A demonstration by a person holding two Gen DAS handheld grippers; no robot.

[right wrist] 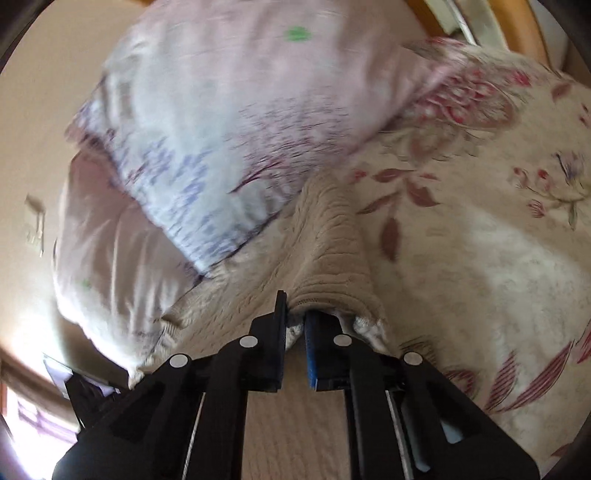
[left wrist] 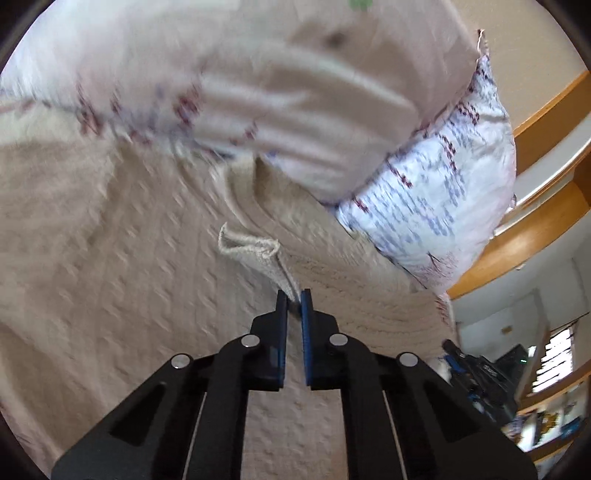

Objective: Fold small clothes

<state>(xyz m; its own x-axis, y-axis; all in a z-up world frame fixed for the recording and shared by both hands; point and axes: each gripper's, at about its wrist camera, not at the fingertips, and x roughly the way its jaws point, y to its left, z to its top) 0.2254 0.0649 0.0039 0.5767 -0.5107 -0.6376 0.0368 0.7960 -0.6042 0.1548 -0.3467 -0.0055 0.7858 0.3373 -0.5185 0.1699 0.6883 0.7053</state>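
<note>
Both grippers, left [left wrist: 293, 297] and right [right wrist: 293, 317], have jaws pinching the sweater [left wrist: 129, 240] by thin edges. Its knit could slip free, or drag against the pillow [right wrist: 207, 140] on the bed [right wrist: 480, 229].

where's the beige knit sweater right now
The beige knit sweater is lifted between both grippers, left gripper and right gripper, just before the patterned pillow.

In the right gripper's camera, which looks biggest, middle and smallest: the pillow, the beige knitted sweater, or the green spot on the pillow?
1. Pillow: fills the most of the picture.
2. Beige knitted sweater: looks smaller, but it sits nearer the camera and the right gripper hides part of it, so the top two are unsure.
3. Green spot: clearly the smallest.
</note>
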